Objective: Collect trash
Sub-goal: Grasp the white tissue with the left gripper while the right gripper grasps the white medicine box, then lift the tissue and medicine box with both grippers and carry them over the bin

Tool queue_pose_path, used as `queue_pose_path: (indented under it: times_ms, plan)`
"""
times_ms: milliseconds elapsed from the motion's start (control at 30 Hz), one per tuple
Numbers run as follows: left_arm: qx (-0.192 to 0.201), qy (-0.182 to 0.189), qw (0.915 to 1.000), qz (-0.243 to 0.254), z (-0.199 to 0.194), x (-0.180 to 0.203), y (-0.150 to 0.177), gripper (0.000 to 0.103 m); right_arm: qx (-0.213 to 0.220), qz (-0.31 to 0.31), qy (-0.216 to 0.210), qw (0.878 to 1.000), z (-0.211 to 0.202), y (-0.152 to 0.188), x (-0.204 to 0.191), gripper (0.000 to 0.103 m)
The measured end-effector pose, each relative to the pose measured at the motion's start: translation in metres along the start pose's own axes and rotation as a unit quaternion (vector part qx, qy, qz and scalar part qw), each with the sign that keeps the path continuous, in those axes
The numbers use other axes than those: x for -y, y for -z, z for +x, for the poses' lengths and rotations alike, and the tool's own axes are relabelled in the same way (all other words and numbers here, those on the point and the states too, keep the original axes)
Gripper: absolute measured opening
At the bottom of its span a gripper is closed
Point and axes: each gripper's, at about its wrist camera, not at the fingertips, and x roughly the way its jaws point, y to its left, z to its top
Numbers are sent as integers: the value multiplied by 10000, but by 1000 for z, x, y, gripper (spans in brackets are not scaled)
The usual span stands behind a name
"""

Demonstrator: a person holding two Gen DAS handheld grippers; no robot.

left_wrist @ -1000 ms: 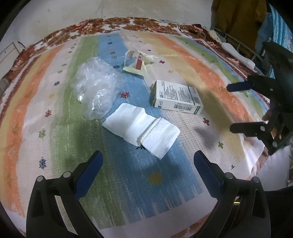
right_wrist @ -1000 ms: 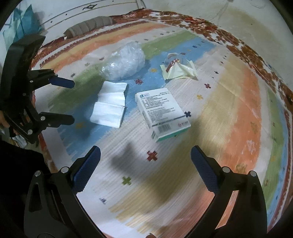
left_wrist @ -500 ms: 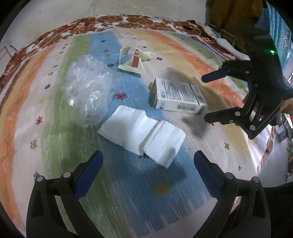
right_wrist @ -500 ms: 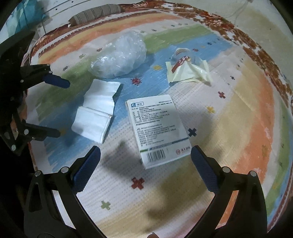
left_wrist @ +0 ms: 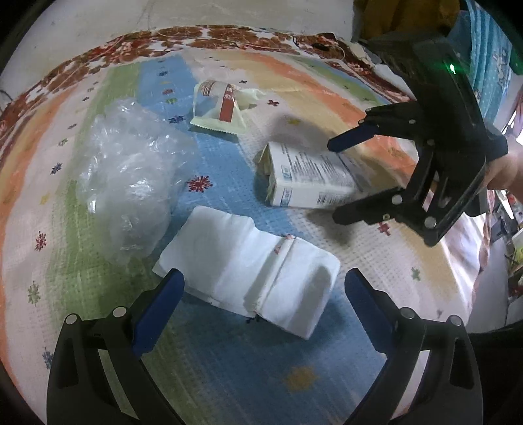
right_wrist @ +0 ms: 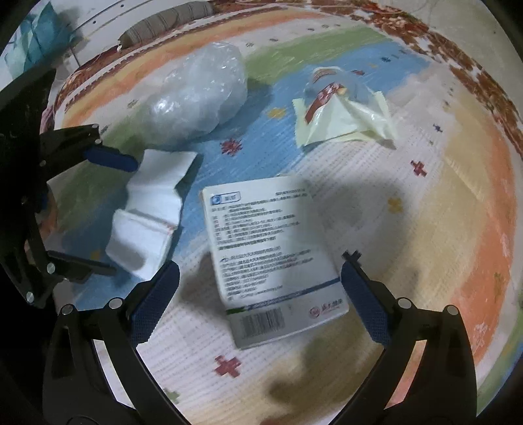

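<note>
Trash lies on a striped cloth: a folded white tissue [left_wrist: 248, 271], a white printed box [left_wrist: 310, 179], a crumpled clear plastic bag [left_wrist: 130, 176] and a yellow snack wrapper [left_wrist: 222, 108]. My left gripper [left_wrist: 261, 287] is open, its fingers on either side of the tissue's near edge. My right gripper [right_wrist: 258, 281] is open, its fingers astride the box [right_wrist: 271, 251] near its barcode end. The right gripper also shows in the left wrist view [left_wrist: 336, 179], and the left gripper in the right wrist view [right_wrist: 108, 215]. The tissue [right_wrist: 150, 212], bag [right_wrist: 199, 94] and wrapper [right_wrist: 343, 111] also show there.
The striped cloth [left_wrist: 294, 376] covers the surface, with a brown floral border [left_wrist: 228, 32] at the far edge. A rolled grey-brown bundle [right_wrist: 166, 23] lies beyond the cloth. Clutter and blue fabric [left_wrist: 483, 49] stand at the right.
Both grippers have moved forward and down. The left now straddles the tissue's edge; the right now straddles the box. Both stay open.
</note>
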Motion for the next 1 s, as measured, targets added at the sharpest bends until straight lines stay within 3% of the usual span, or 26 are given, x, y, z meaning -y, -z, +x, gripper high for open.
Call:
queue_pose_path:
  times_ms: [233, 300, 433, 567, 667, 733, 767, 1000]
  plan:
    - [-33, -6, 9999, 134, 5, -4, 4, 86, -140, -13, -55, 9999, 14, 8, 2, 94]
    - [40, -49, 9999, 118, 4, -6, 5, 82, -82, 107, -60, 9999, 13, 9, 4, 91]
    - [156, -45, 9999, -36, 3, -9, 5, 66, 61, 368, -9, 9993, 9, 8, 11, 75]
    - [99, -225, 9997, -29, 6, -9, 7, 56, 81, 467, -13, 9989, 8, 11, 10, 74]
    - [47, -157, 9999, -38, 6, -8, 7, 35, 147, 621, 78, 9979, 6, 13, 8, 73]
    - [-12, -157, 9999, -57, 5, -7, 6, 14, 225, 753, 133, 9968, 2, 18, 6, 73]
    - [-33, -146, 9998, -101, 5, -8, 6, 10, 254, 775, 161, 9965, 0, 20, 5, 73]
    - [-152, -69, 9991, -396, -8, -4, 8, 6, 363, 993, 577, 9927, -17, 37, -15, 72]
